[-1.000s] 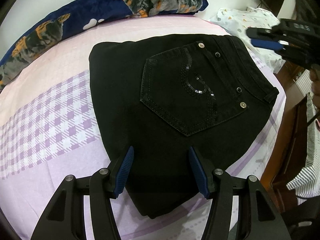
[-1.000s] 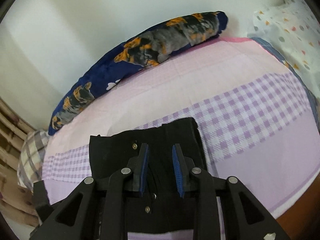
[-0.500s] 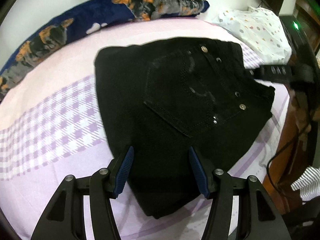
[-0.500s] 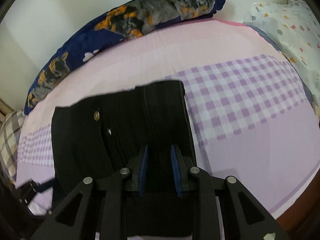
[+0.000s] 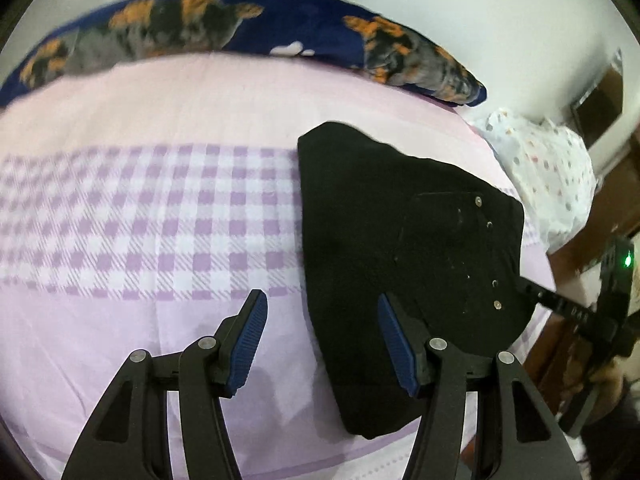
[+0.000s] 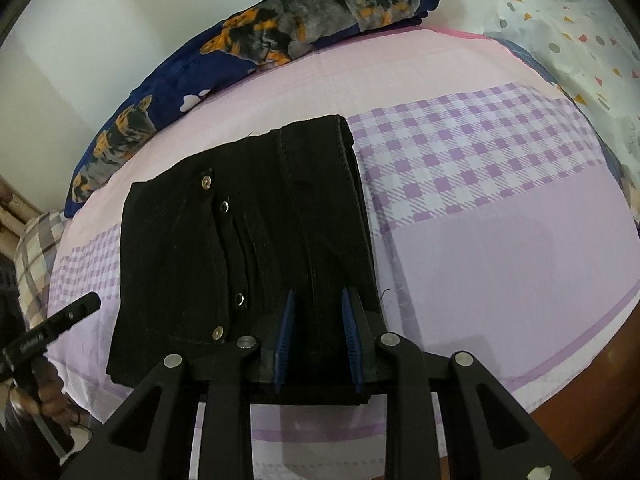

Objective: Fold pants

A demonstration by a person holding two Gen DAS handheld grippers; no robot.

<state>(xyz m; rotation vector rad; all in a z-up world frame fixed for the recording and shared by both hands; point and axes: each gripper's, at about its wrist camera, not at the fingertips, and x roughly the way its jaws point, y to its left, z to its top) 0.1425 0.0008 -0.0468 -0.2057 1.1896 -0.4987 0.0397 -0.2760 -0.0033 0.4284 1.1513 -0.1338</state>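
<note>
left gripper (image 5: 322, 344) gapes wide above the sheet (image 5: 160, 208), holding nothing. right gripper (image 6: 318, 338) has narrowed onto the near edge of the folded pants (image 6: 240, 240).

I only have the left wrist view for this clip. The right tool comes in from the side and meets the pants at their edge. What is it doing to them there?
Observer: In the right wrist view, the right tool straddles the near edge of the pants. Black cloth fills the narrow gap between its pads, but I cannot confirm a firm pinch.
Operator: Is the fold tidy on that side?
Observer: Stacked layers show along the pants' right-hand edge, lined up fairly evenly.
Operator: Is anything else close to them?
Observer: A plaid cloth item lies beyond the bed's left corner, apart from the pants.
</note>
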